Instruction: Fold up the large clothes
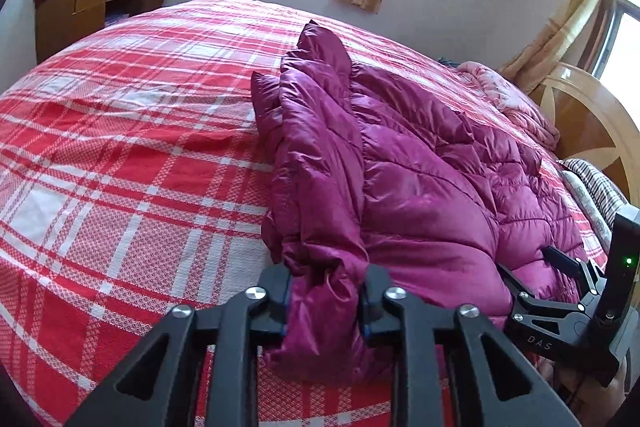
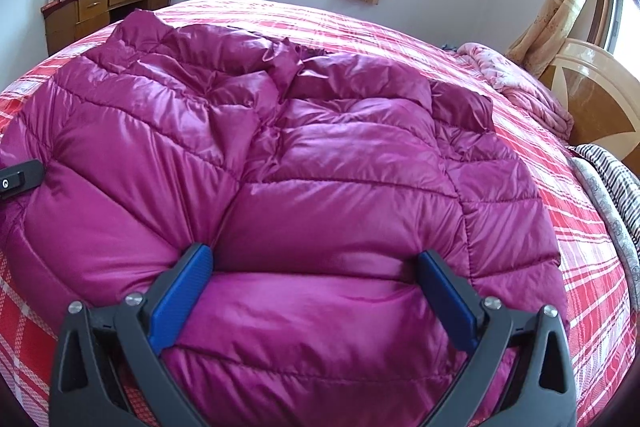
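The left hand-held gripper point(image 1: 326, 301) is seen pinched on a bunched fold at the near left edge of the magenta puffer jacket point(image 1: 420, 163); fabric is gathered between its pads and hangs below them. The right hand-held gripper point(image 2: 316, 267) is held spread wide, its blue pads point(image 2: 182, 291) pressed down into the near hem with a broad quilted panel between them but not yet clamped. The jacket is spread on the bed point(image 1: 120, 155), ahead of both grippers and extending away from them. Risk noted: the shell looks slick and the filling puffy, so the left pinch may hold only the outer layer and could slip if the edge is lifted or dragged. Risk noted: if the right jaws are closed where they stand, a thick roll may be squeezed and pushed out rather than gripped, so that one corner would be lifted alone and the fold skewed. Trapped air is likely to make any fold spring back. Room: wide open plaid bedcover is available to the left of the left gripper and beyond the jacket. To the right of the right gripper the space is tighter, bounded by the striped bedding point(image 2: 612, 183), the pink quilt point(image 2: 516, 83) and the headboard point(image 2: 592, 91).
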{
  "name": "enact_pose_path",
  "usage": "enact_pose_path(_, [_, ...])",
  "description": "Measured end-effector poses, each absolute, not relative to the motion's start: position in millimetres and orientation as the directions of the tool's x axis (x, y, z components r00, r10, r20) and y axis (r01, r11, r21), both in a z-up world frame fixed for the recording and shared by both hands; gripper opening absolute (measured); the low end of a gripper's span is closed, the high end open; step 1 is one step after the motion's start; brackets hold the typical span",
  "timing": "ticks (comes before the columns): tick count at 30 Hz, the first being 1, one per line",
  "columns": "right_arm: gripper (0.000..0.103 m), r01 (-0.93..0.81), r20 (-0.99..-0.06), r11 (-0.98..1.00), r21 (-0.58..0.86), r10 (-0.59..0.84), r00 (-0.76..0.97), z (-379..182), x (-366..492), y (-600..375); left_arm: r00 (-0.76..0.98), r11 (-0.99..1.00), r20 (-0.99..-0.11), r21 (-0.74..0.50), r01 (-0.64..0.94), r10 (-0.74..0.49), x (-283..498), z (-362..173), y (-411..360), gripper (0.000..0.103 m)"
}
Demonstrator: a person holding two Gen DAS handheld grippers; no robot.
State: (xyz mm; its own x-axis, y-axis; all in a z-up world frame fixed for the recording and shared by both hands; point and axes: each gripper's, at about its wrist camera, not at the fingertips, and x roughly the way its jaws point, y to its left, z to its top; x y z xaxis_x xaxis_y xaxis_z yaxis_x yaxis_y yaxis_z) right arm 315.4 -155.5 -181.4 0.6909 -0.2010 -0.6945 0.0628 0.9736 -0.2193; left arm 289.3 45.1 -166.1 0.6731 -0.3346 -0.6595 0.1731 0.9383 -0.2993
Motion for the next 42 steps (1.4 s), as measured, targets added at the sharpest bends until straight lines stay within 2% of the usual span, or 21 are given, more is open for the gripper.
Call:
enact_pose_path(2, [0.103,0.062,-0.699,0.977,-0.206,-0.191,0.689,-180,315,-156,0.682,0.939,-0.649,-0.281,0.197,-0.337,287,-157,41,0.012])
enact_pose_path(5, [0.102,0.057,-0.712,0.986,-0.154,-0.151,0.686,-169,306,-163,0.696,0.936,-0.627,-0.266,0.23,-0.349,284,-140,39,0.01])
enact_pose_path(7, [0.102,0.075,-0.681,0.988,-0.134,-0.147,0.717,-158,290,-165,0.709,0.936,-0.612,-0.246,0.252,-0.351,281,-129,38,0.01])
enact_pose_path(10, [0.102,0.045,-0.707,0.977,-0.209,-0.182,0.684,-176,283,-154,0.714,0.929,-0.594,-0.238,0.284,-0.37,278,-114,31,0.01])
enact_pose_path(12, [0.103,0.04,-0.694,0.978,-0.204,-0.173,0.699,-180,282,-154,0.721,0.922,-0.575,-0.223,0.316,-0.386,272,-101,21,0.009])
enact_pose_path(15, [0.101,0.022,-0.719,0.988,-0.151,-0.125,0.684,-174,283,-163,0.735,0.909,-0.54,-0.171,0.38,-0.409,260,-78,0,0.009])
enact_pose_path(17, [0.094,0.01,-0.703,0.992,-0.129,-0.099,0.705,-162,273,-169,0.737,0.894,-0.52,-0.137,0.427,-0.431,254,-63,-14,0.009])
enact_pose_path(19, [0.093,0.026,-0.676,0.994,-0.102,-0.088,0.731,-151,260,-181,0.737,0.878,-0.508,-0.089,0.471,-0.446,249,-51,-35,0.009])
enact_pose_path(24, [0.093,0.159,-0.637,0.986,-0.055,-0.157,0.754,-143,243,-232,0.735,0.833,-0.489,0.031,0.552,-0.469,240,-40,-91,0.009])
enact_pose_path(28, [0.093,0.283,-0.657,0.955,-0.089,-0.269,0.704,-153,244,-277,0.699,0.775,-0.493,0.074,0.627,-0.519,229,-40,-139,0.009])
enact_pose_path(31, [0.093,0.34,-0.674,0.937,-0.078,-0.3,0.675,-161,238,-300,0.667,0.73,-0.513,0.109,0.675,-0.541,223,-48,-178,0.009])
enact_pose_path(36, [0.094,0.393,-0.68,0.919,-0.034,-0.309,0.665,-178,216,-319,0.651,0.677,-0.562,0.205,0.707,-0.51,223,-81,-240,0.009])
enact_pose_path(39, [0.095,0.412,-0.664,0.91,0.049,-0.279,0.694,-180,202,-334,0.614,0.651,-0.601,0.195,0.734,-0.512,225,-97,-261,0.009])
enact_pose_path(42, [0.097,0.413,-0.663,0.909,0.053,-0.278,0.696,-181,201,-332,0.611,0.627,-0.609,0.227,0.745,-0.506,216,-108,-271,0.01])
